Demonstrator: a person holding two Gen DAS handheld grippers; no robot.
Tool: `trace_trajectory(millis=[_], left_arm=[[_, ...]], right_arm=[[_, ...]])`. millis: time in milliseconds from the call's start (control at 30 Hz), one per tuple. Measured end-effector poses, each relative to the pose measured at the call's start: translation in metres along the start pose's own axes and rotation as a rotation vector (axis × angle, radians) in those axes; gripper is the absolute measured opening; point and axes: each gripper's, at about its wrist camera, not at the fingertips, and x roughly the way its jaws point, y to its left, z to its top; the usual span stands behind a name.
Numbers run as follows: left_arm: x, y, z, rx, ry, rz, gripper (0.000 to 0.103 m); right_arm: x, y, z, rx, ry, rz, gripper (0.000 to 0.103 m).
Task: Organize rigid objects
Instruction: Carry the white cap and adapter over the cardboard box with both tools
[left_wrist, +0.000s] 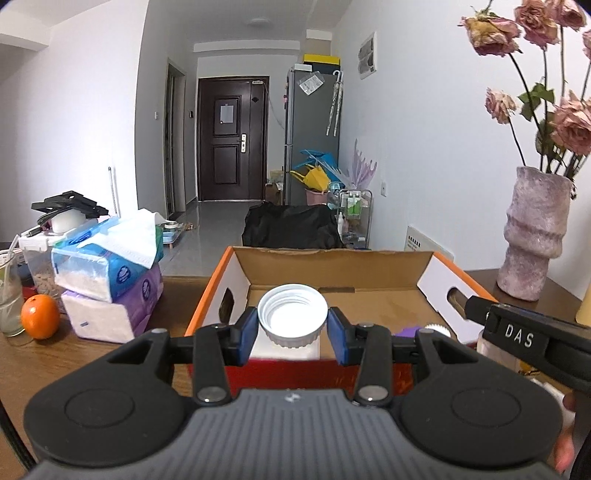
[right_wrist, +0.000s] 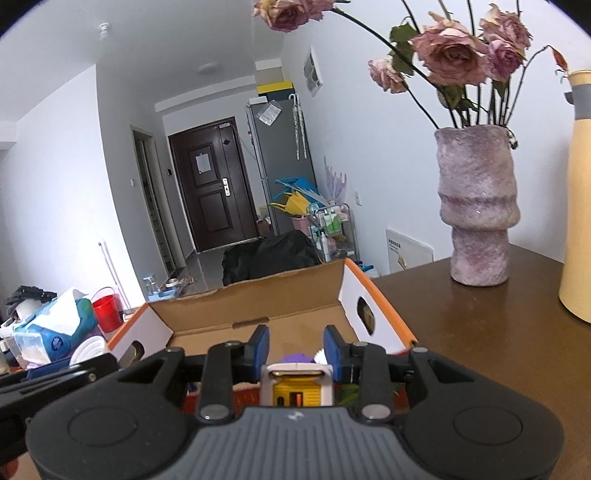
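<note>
Brown tabletop carries an open cardboard box at frame centre; left hand-held gripper clamps a white jar above it, right hand-held gripper clamps a yellow-and-white tape measure.

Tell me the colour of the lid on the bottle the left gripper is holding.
White: the ribbed lid of the bottle in the left gripper shows best in the left wrist view.

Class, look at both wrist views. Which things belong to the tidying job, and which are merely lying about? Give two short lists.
Part of the job:
cardboard box
white-capped bottle, between the left gripper fingers
yellow and white object, between the right gripper fingers

Lying about:
orange
tissue packs
vase of dried roses
glass
</note>
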Motion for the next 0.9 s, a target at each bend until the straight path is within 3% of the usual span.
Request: trace_trajectory(millis=[567, 900], left_arm=[[0.065, -0.007, 0.018, -0.012, 0.003, 0.028, 0.041], [0.096, -0.004, 0.021, -0.027, 0.044, 0.038, 0.041]], right_arm=[[0.062, 0.008, 0.02, -0.037, 0.016, 0.03, 0.031], [0.095, 0.009, 0.029, -0.024, 0.04, 0.024, 0.031]])
